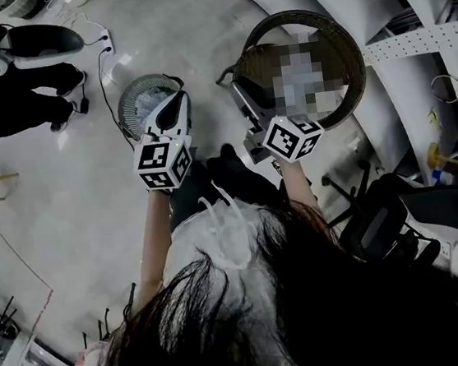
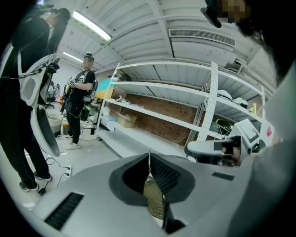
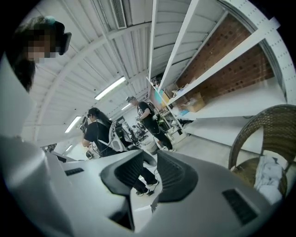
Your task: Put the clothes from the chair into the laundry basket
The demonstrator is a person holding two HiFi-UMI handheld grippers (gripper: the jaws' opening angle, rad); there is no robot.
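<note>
Dark hair [image 1: 312, 317] fills the 6 o'clock edge of the head view. White clothes [image 3: 269, 175] already lie inside the wicker laundry basket [image 3: 238, 142], at 4 o'clock in the right gripper view. From the head it sits at 1 o'clock, its contents masked. The right gripper [image 3: 150, 159] hovers at the basket's 7 o'clock rim, its jaws a narrow gap apart with only floor between them, so it carries nothing. The left gripper [image 2: 149, 159], at 11 o'clock from the head, has its jaws pressed together with no cloth in them. The black chair [image 1: 399, 215] at 4 o'clock shows no pale garment, though dark cloth there would be hard to tell. I judge at least one load delivered; what is left is checking the chair for more.
</note>
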